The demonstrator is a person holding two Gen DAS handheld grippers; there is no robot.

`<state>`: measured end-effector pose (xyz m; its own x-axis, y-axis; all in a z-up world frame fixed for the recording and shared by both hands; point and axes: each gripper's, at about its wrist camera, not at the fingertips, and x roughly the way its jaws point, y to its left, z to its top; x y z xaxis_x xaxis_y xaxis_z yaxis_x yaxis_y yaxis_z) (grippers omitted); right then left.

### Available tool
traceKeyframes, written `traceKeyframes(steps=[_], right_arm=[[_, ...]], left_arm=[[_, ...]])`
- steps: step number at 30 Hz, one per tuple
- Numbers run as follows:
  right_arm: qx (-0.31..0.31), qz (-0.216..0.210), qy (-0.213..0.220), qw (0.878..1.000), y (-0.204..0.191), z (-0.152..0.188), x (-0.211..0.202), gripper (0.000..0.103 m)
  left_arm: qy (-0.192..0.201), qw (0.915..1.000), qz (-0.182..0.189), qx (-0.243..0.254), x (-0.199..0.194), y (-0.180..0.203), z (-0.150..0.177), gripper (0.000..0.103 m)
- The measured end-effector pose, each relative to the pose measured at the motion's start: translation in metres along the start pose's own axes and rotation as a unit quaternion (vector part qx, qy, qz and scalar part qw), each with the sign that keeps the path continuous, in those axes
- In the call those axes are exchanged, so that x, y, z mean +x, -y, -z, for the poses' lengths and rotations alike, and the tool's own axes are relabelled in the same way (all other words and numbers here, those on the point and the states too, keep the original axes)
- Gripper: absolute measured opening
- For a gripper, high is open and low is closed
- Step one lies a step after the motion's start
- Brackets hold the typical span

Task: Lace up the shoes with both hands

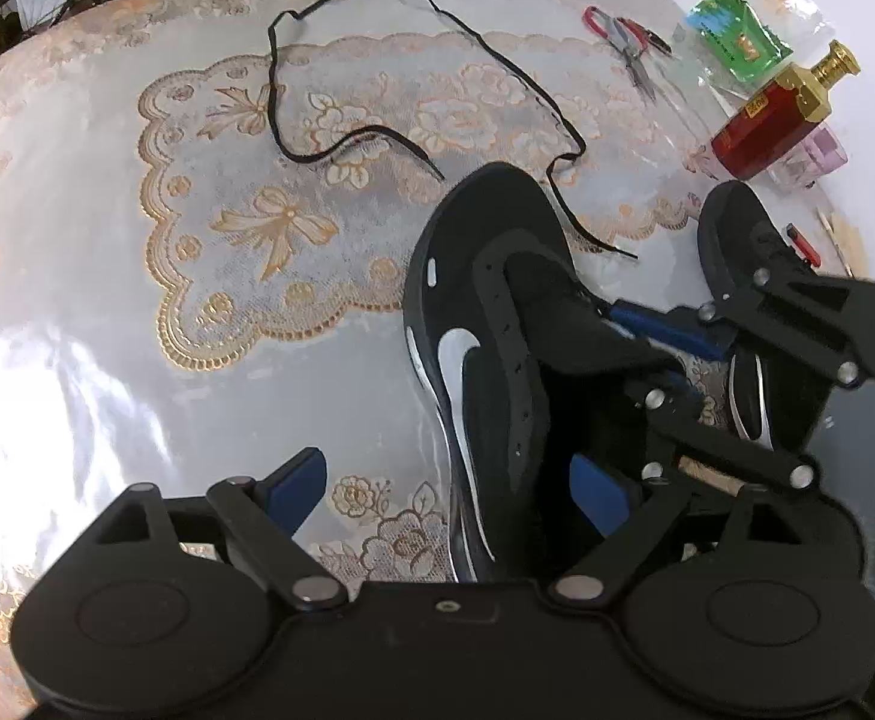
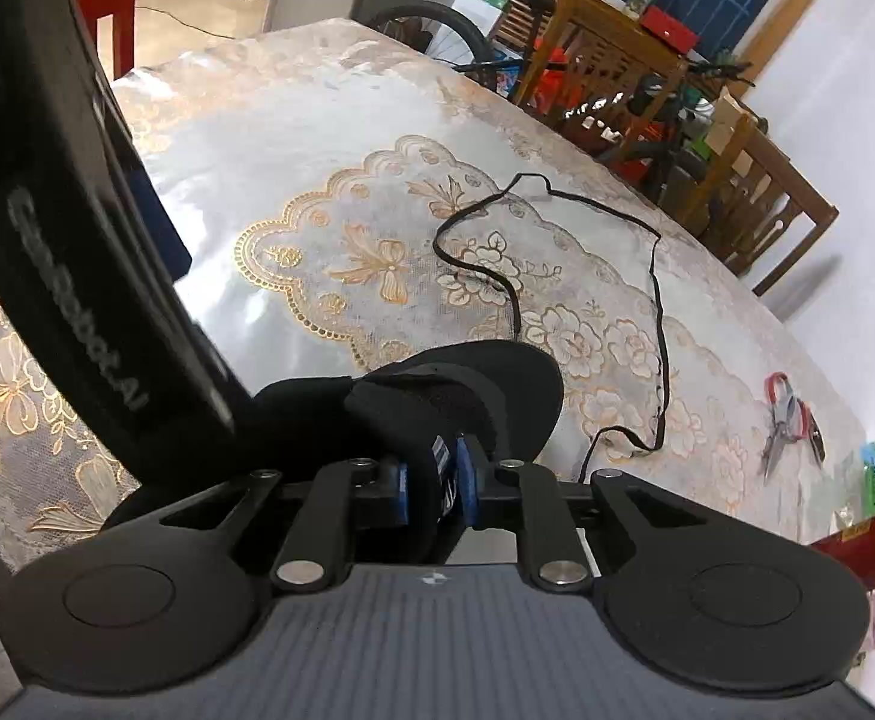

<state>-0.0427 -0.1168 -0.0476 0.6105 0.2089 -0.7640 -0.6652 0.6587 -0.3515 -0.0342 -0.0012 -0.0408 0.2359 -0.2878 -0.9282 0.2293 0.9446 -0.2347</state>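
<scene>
A: Take the shoe (image 1: pixel 485 324) as your landmark. Your right tongs (image 2: pixel 444 480) are clenched on its tongue (image 2: pixel 431 468), blue pads pinching it from both sides at the near end of the shoe. Your left tongs (image 1: pixel 449 486) are released, jaws wide, straddling the shoe's near side over the heel opening without pressing on anything.

B: So how do I do this step well?

A: I'd judge you're steadying the shoe before threading. Hold the tongue up and back so the eyelet rows (image 1: pixel 512 360) stay exposed, and don't drag the shoe, or the plastic-covered table (image 1: pixel 107 360) will let it slide. Your free left tongs should go for the lace.

B: Where is it?

A: The lace (image 1: pixel 377 60) lies loose beyond the shoe's toe, none of it through an eyelet. One tip ends just beyond and left of the toe, the other trails down the shoe's right side. Take the left tip.

B: Room to move?

A: Left of the shoe the table is bare and wide. Right of it stands the second shoe (image 1: pixel 737 252), close by. Farther right and beyond, the pliers (image 1: pixel 629 42) and red bottle (image 1: pixel 767 120) crowd the table's edge, so swing left.
</scene>
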Motion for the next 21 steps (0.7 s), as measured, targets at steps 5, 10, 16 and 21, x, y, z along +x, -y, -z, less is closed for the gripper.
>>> traceKeyframes(steps=[5, 10, 16, 21], right_arm=[[-0.153, 0.013, -0.001, 0.988, -0.024, 0.000, 0.000, 0.013], [-0.328, 0.022, 0.000, 0.945, -0.058, 0.005, -0.002, 0.012], [-0.510, 0.045, 0.007, 0.859, -0.096, 0.026, -0.007, 0.011], [-0.620, 0.065, 0.024, 0.781, -0.114, 0.047, -0.007, 0.011]], left_arm=[[-0.004, 1.0000, 0.005, 0.007, 0.002, 0.002, 0.006, 0.087], [-0.001, 0.9999, 0.009, 0.011, -0.001, -0.005, 0.013, 0.087], [-0.002, 0.9997, 0.021, -0.008, -0.006, -0.029, 0.018, 0.087], [-0.012, 0.9991, 0.036, -0.018, -0.005, -0.039, 0.021, 0.089]])
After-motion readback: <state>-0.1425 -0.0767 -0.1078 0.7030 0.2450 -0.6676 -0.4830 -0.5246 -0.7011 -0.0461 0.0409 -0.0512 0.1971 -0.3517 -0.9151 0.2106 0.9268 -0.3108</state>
